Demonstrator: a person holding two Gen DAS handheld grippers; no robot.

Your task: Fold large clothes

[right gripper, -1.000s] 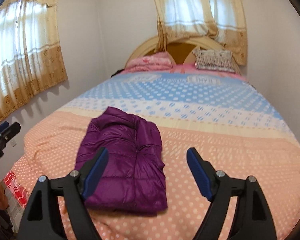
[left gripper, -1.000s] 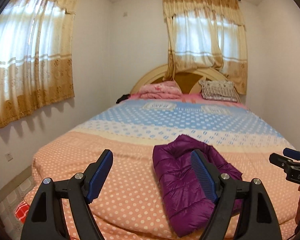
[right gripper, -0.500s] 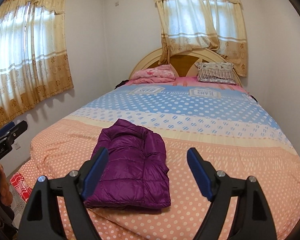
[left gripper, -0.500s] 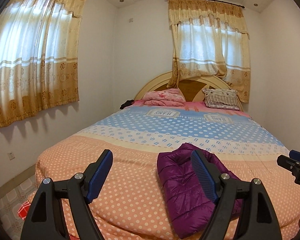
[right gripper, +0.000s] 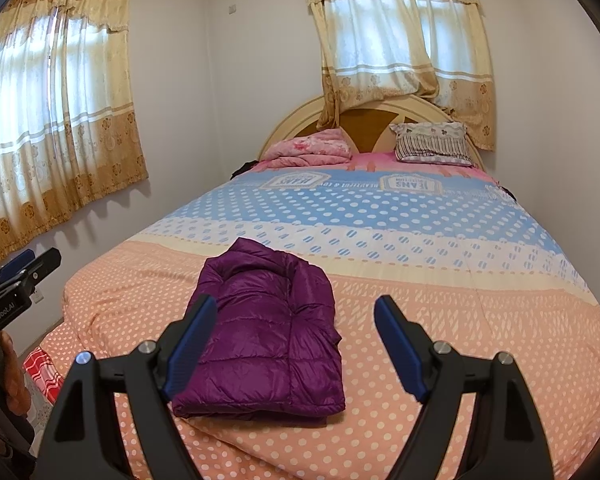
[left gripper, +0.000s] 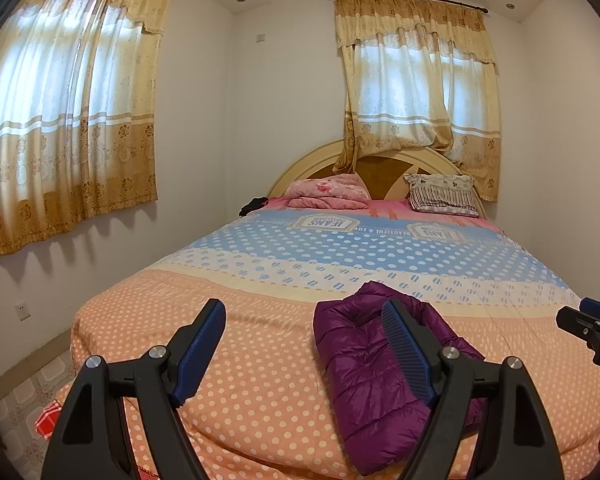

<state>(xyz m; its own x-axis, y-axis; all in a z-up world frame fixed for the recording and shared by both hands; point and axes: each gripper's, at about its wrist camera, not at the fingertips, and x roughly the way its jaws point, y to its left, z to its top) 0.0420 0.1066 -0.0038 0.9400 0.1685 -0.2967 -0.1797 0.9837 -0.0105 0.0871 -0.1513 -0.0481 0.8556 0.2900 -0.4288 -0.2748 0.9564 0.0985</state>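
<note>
A purple puffer jacket (right gripper: pixel 268 332) lies folded into a compact rectangle on the near, orange-dotted end of the bed (right gripper: pixel 440 320). In the left wrist view the same jacket (left gripper: pixel 364 372) sits right of centre, partly behind one blue pad. My left gripper (left gripper: pixel 304 344) hovers open in front of the bed, with nothing between its pads. My right gripper (right gripper: pixel 296 340) is also open and empty, held back from the jacket, which shows behind its left finger. Each view catches the other gripper at its edge: the right gripper (left gripper: pixel 592 332) and the left gripper (right gripper: pixel 16 284).
A pink folded blanket (right gripper: pixel 312 148) and a striped pillow (right gripper: pixel 432 144) rest at the headboard (right gripper: pixel 372 116). Curtained windows (left gripper: pixel 60 120) flank the bed on the left wall and behind it. A red checked cloth (right gripper: pixel 40 368) lies on the tiled floor at the bed's left corner.
Both views have pulled back and tilted up a little, so the jacket and bed sit lower and farther off. The jacket has not moved. Both grippers stay open.
</note>
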